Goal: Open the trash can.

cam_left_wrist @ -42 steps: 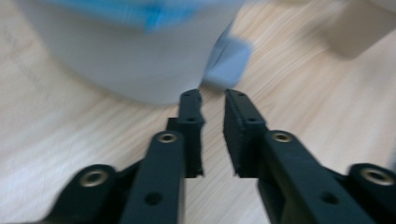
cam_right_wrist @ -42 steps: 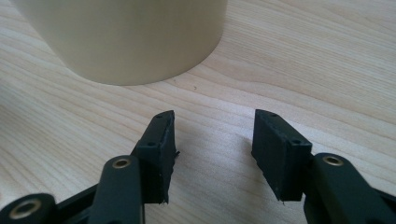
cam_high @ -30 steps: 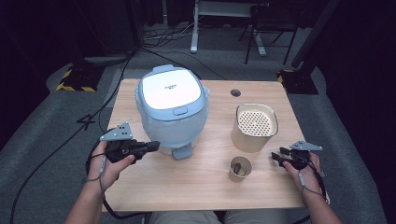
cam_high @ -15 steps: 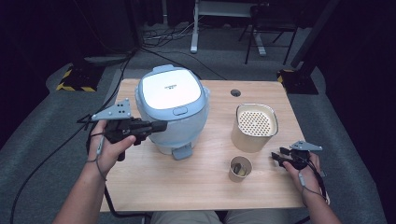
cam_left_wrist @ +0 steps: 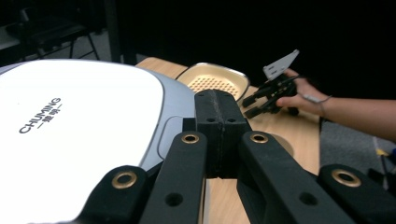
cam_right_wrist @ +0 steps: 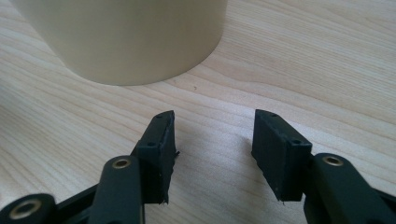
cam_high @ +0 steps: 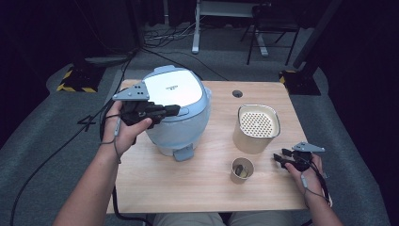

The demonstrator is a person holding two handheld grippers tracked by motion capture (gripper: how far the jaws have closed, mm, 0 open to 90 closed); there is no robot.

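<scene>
A pale blue rice cooker [cam_high: 175,89] with a white lid [cam_left_wrist: 79,126] stands on the left half of the wooden table [cam_high: 197,193]. My left gripper [cam_high: 174,110] is shut with nothing in it and hovers at the cooker's front left, its tips [cam_left_wrist: 217,100] over the lid's front edge. A beige container with a perforated insert [cam_high: 256,125] stands to the right. My right gripper [cam_high: 278,157] rests low on the table near the right edge, open with nothing between its jaws [cam_right_wrist: 212,126], pointing at the container's base [cam_right_wrist: 126,37].
A small paper cup [cam_high: 242,170] with something dark inside stands in front of the container. A round cable hole [cam_high: 237,93] is in the table's far side. Chairs, cables and a yellow-striped mat lie on the floor beyond.
My left hand has risen from the table and swung right, bringing the shut gripper up to the cooker's lid. The right hand has kept still.
</scene>
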